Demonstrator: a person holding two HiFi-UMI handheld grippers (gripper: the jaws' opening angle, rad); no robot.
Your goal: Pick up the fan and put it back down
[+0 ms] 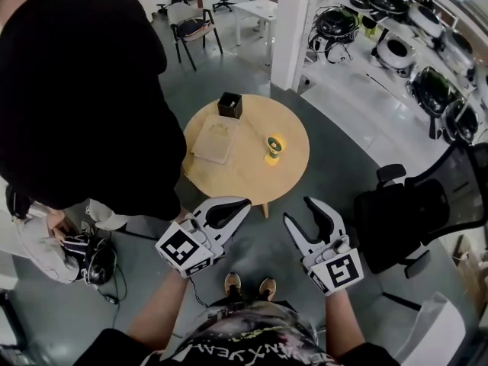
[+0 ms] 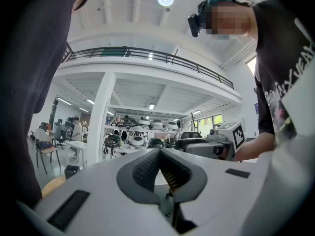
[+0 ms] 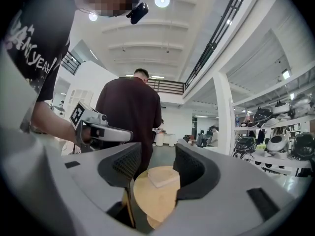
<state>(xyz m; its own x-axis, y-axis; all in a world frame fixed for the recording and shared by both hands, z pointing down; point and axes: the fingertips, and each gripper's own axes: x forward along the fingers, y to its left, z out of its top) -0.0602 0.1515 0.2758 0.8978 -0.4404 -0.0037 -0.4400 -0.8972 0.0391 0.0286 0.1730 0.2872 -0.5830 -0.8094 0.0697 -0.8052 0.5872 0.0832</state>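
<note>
A small yellow fan (image 1: 273, 148) stands upright on the right half of a round wooden table (image 1: 288, 175). Both grippers hang in front of the table's near edge, well short of the fan. My left gripper (image 1: 245, 201) is shut, its ribbed pads (image 2: 147, 167) meeting with nothing between them. My right gripper (image 1: 299, 210) is open and empty. In the right gripper view the table (image 3: 150, 200) and a pale board (image 3: 164, 176) show through the gap of the right gripper (image 3: 158, 157); the fan is hidden there.
A black box (image 1: 229, 105) and the flat pale board (image 1: 214, 141) lie on the table's far left. A person in black (image 1: 76, 90) stands close on the left. A black office chair (image 1: 415, 212) is at the right. A white pillar (image 1: 293, 29) and shelves of gear (image 1: 427, 59) stand behind.
</note>
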